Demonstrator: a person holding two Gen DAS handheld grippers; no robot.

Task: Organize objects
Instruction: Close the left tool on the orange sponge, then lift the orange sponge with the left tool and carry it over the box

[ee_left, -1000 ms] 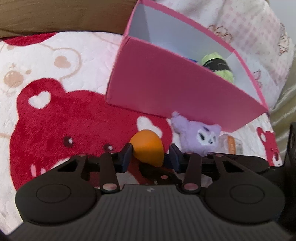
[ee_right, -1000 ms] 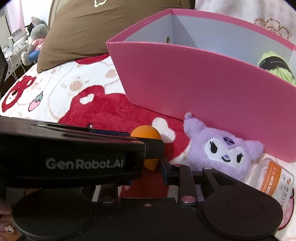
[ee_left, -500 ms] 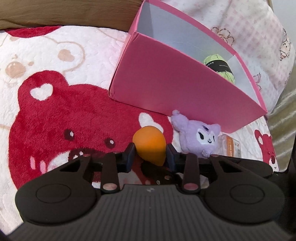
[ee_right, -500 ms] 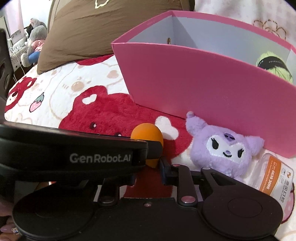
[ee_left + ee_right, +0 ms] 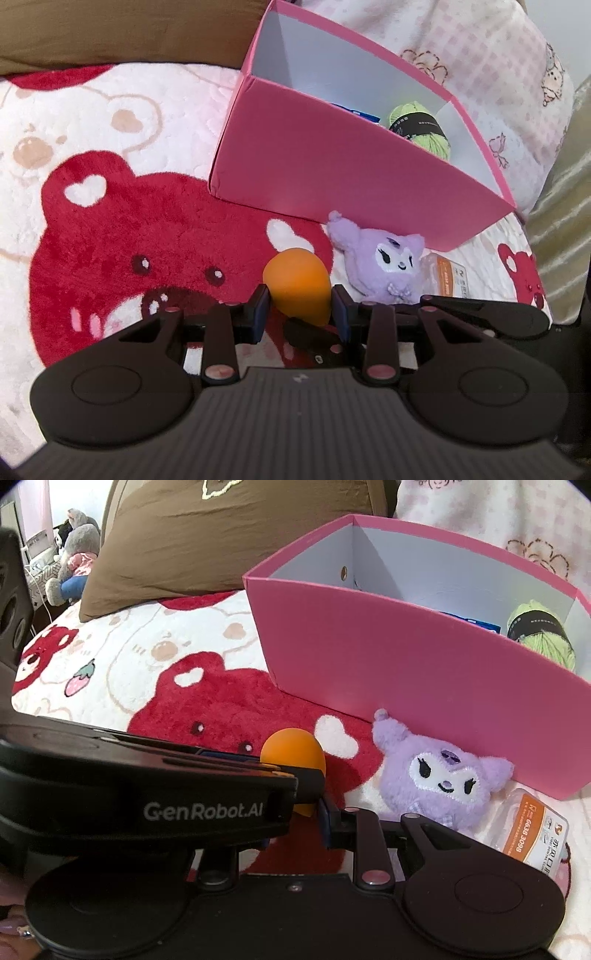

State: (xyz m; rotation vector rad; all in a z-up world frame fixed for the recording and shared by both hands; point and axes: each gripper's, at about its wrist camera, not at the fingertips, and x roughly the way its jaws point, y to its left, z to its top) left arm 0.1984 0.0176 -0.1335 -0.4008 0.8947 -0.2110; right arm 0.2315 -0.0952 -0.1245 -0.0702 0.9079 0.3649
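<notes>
My left gripper (image 5: pixel 298 310) is shut on an orange egg-shaped sponge (image 5: pixel 297 282), held above the red bear blanket (image 5: pixel 129 229). The sponge also shows in the right wrist view (image 5: pixel 293 751), with the left gripper body crossing in front of my right gripper (image 5: pixel 295 823). The right gripper's left finger is hidden, so its state is unclear. A pink box (image 5: pixel 343 162) stands ahead, holding a green yarn ball (image 5: pixel 421 127). A purple plush toy (image 5: pixel 384 258) lies in front of the box.
A clear packet with an orange label (image 5: pixel 528 830) lies right of the plush. A brown pillow (image 5: pixel 207 542) sits behind the box on the left. A pink patterned pillow (image 5: pixel 480 62) lies behind the box. Stuffed toys (image 5: pixel 70 554) stand far left.
The left gripper has risen and pulled back with the orange sponge in it, so more of the box's inside shows. The right gripper has also lifted a little.
</notes>
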